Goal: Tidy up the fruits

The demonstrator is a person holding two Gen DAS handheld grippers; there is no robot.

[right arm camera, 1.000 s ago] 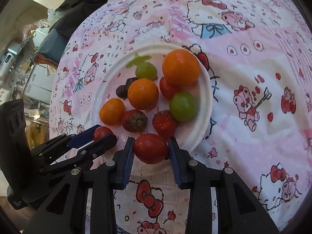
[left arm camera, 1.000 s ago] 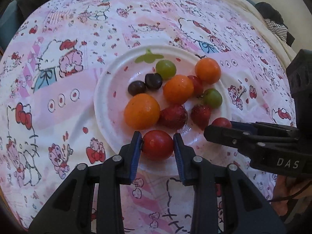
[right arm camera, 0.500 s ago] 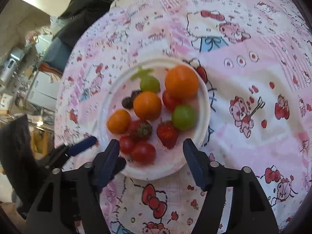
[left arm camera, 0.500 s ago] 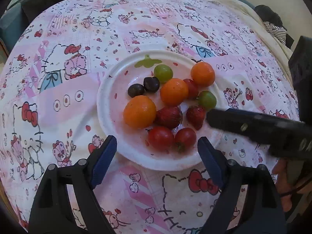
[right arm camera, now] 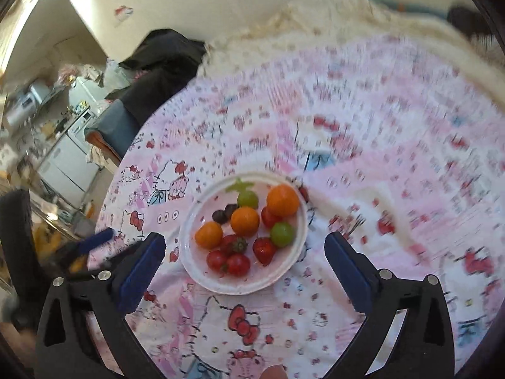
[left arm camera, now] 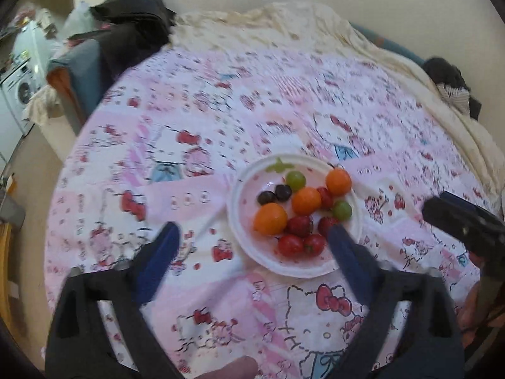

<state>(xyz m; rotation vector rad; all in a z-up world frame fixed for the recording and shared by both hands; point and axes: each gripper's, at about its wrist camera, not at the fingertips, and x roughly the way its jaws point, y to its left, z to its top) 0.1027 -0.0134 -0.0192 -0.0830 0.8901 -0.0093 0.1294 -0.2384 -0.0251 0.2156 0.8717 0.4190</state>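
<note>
A white plate [left arm camera: 296, 271] [right arm camera: 240, 287] lies on the pink cartoon-print cloth. On it are oranges [left arm camera: 270, 218] [right arm camera: 245, 221], green grapes [left arm camera: 295, 179], two dark berries [left arm camera: 274, 194], strawberries [right arm camera: 263, 249] and red tomatoes. Two red tomatoes [left arm camera: 301, 245] [right arm camera: 228, 262] lie side by side at the plate's near rim. My left gripper [left arm camera: 252, 233] hovers above and short of the plate, its jaws opening wide with nothing held. My right gripper [right arm camera: 246, 240] hangs likewise over the plate, jaws opening, empty. One of the right gripper's fingers [left arm camera: 454, 218] shows at the right edge.
The round cloth-covered table [left arm camera: 189, 145] drops off at the left. A dark clothing heap [left arm camera: 132, 28] and a cream blanket [left arm camera: 284, 22] lie at the far side. White appliances [right arm camera: 72, 154] stand beyond the left edge. A fingertip [left arm camera: 233, 369] shows at the bottom.
Both grippers opened and let go of a red tomato each at the plate's near rim. Both then rose and drew back, so the plate looks smaller.
</note>
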